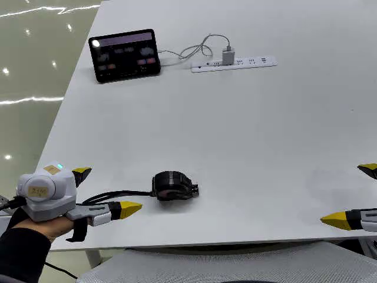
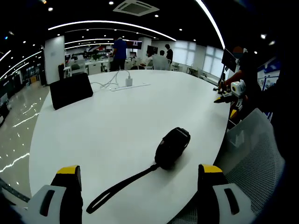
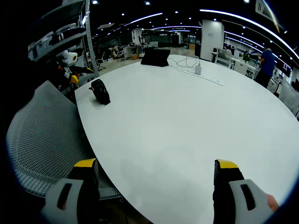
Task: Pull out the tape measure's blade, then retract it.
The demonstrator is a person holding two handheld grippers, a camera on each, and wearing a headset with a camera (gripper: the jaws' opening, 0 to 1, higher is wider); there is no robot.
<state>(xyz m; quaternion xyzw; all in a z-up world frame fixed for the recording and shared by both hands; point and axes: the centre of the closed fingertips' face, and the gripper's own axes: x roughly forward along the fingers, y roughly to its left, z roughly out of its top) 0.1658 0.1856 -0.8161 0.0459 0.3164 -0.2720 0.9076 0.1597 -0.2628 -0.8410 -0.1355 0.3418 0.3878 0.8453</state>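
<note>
The tape measure (image 1: 174, 186) lies on the table (image 1: 247, 130), near the front edge and toward the left. Its strap (image 1: 121, 193) runs left, in between the jaws of the left gripper (image 1: 109, 190). The right gripper (image 1: 349, 194) is at the front right edge, well apart from the tape measure. A tablet (image 1: 125, 55) stands at the far left. A power strip (image 1: 235, 63) lies to its right, and a cable (image 1: 188, 52) runs between them. A chair (image 1: 235, 265) sits in front of the table.

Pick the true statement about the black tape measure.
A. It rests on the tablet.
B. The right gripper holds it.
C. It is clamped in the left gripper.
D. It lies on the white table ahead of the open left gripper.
D: the black round tape measure lies on the white table just beyond the left gripper, whose open fingers do not touch its case; the right gripper is well off to the side.
</note>
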